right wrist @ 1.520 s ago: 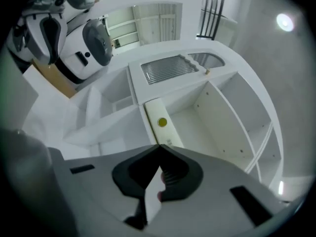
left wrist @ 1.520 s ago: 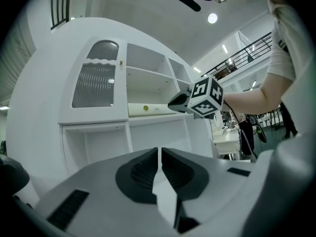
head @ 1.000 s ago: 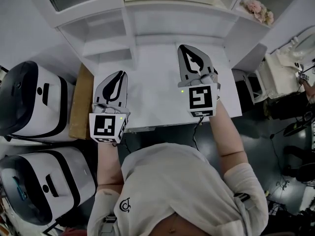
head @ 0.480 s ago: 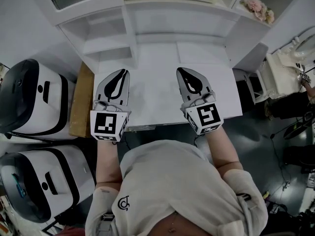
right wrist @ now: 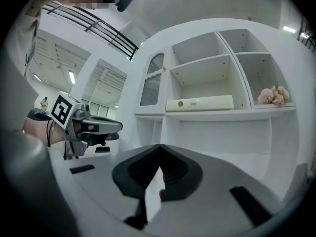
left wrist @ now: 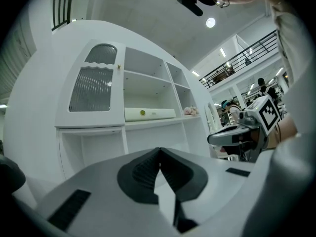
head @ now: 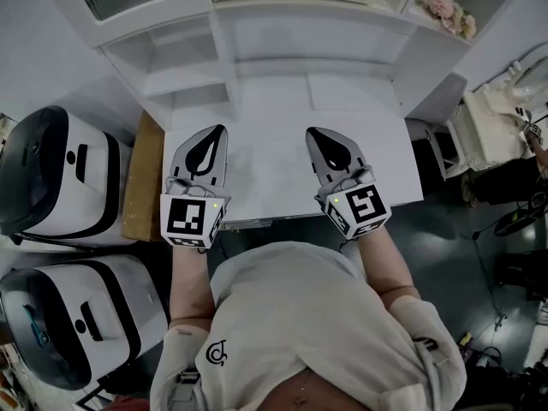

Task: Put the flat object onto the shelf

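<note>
**Lower centre of the head view:** person in a pale shirt [head: 300, 332], both forearms reaching up the frame.

**Left hand-held gripper** [head: 220, 129]: grey, with its marker cube [head: 190, 219] at the near end. It lies level over the near left part of the surface. The jaws are closed tip to tip, with nothing between them.

**Right hand-held gripper** [head: 311, 132]: same build, with its marker cube [head: 360, 211] tilted. It sits over the near right part of the surface, well apart from the left one. The jaws are closed tip to tip, and it holds nothing.

**Surface** [head: 274, 174]: white, bare between the two grippers.

**Wooden panel** [head: 141, 178]: brown, along the left edge of the surface.

**Two white-and-black machines** [head: 51, 182]: at the left of the head view, one in the lower left corner, the other above it.

**Shelf unit** [right wrist: 222, 115]: white, at the far side of the surface, with open bays and a low recess at surface level.

**Flat object** [right wrist: 199, 103]: long, cream, with a yellow dot near its left end. It lies flat on the shelf board of the wide middle bay, at top centre of the head view.

**Pink flowers** [right wrist: 275, 96]: in the bay just right of the flat object, on the same level.

**Cabinet door** [left wrist: 93, 85]: arched, with ribbed glass, to the left of the open bays.
</note>
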{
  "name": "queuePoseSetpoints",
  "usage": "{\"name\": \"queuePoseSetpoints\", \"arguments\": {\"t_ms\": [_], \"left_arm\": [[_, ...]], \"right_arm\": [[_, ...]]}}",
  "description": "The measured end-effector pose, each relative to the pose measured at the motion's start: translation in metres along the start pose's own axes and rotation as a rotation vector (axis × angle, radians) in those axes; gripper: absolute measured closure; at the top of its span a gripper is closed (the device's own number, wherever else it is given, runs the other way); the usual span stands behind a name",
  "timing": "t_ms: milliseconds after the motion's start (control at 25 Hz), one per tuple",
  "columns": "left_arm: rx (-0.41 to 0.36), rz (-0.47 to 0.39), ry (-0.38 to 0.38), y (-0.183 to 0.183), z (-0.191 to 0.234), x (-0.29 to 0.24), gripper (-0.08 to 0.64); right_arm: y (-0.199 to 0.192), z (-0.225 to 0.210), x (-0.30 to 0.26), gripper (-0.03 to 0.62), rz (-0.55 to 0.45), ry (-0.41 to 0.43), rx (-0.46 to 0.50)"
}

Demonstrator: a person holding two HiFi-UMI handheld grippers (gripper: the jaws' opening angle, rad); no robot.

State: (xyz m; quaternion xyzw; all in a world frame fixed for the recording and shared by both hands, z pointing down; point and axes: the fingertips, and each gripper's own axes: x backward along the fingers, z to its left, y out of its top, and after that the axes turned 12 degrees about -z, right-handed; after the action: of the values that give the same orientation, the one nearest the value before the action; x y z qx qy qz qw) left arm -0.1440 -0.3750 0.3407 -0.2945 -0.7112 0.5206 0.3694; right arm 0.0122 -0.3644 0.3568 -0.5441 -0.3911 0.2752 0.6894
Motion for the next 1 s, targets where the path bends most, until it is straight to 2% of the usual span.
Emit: {"name": "queuePoseSetpoints", "arguments": {"t_ms": [560,1000], "left_arm": [[0.001,0.017,0.004,-0.004,0.001,-0.001,0.548],[0.035,0.044,0.021,-0.010,0.002,0.000,0.546]], "right_arm": [[0.003,-0.006,-0.004,0.588,-0.019,-0.014,-0.013],[-0.003,-0.010,0.003,0.588,-0.010,-0.010,-0.054]]}}
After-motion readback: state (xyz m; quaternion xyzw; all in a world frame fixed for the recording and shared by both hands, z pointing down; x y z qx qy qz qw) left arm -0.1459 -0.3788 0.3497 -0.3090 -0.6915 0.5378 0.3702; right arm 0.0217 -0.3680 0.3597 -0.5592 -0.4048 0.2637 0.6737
